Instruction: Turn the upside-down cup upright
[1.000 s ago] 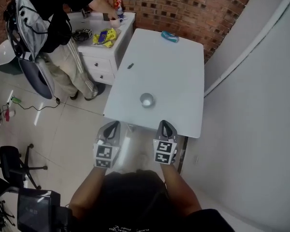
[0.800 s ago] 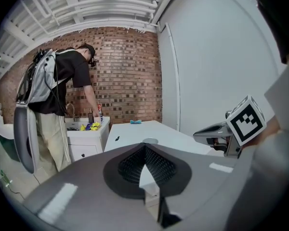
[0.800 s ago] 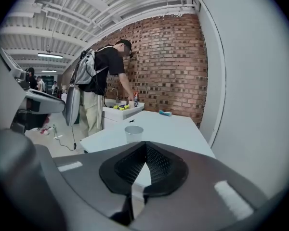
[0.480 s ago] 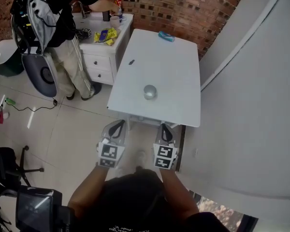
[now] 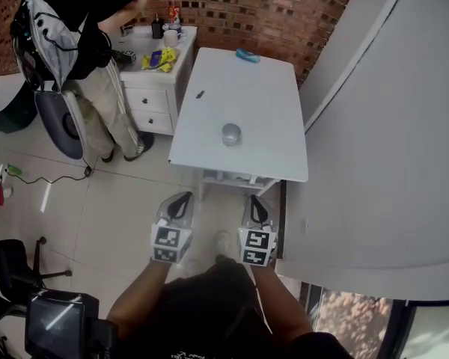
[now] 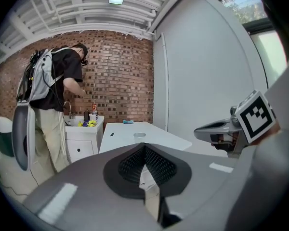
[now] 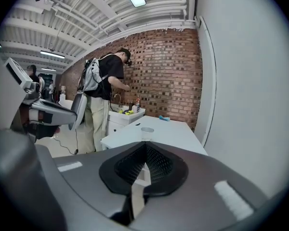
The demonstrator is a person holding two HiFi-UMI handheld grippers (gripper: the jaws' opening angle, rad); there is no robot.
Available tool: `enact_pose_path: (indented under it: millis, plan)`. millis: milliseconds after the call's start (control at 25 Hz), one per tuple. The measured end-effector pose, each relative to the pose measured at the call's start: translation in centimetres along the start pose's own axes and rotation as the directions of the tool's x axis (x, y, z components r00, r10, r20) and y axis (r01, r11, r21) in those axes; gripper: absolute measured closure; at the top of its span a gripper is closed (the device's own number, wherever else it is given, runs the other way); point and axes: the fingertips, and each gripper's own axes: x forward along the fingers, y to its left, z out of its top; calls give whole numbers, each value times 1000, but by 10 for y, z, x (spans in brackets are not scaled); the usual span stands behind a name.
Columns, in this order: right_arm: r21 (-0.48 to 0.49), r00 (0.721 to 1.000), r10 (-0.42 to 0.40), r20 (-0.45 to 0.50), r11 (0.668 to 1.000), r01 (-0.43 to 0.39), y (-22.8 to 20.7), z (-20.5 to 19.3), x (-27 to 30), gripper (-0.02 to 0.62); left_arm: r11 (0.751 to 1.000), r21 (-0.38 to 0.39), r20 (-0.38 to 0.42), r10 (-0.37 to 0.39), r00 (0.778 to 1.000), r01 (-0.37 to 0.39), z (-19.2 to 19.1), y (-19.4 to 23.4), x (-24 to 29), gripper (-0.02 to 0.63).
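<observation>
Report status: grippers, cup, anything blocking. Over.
Left gripper, right gripper shut, empty, short of table. Cup on table, untouched. No obstacle seen between.

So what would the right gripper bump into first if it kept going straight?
Most likely the cup on the white table, which sits in line with the right gripper. It might clip the table's near edge first; depth is unclear.

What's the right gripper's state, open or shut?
Shut and empty: the right gripper shows, in its view, jaws together with nothing between them; the cup stands apart on the white table.
</observation>
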Motion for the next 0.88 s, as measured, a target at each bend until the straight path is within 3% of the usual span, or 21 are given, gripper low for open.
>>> enact_pose_path:
  millis: [120,880]
  plan:
    - [15,1000,-9,-2,1000,9,3,-5,-9,584,1000,-31,18,1,1000,0,0,-2,-8,612]
    - [74,998,-27,55,997,23,21,-3,-42,584,1000,-1,42,-2,999,2,-1,-11,-30,613]
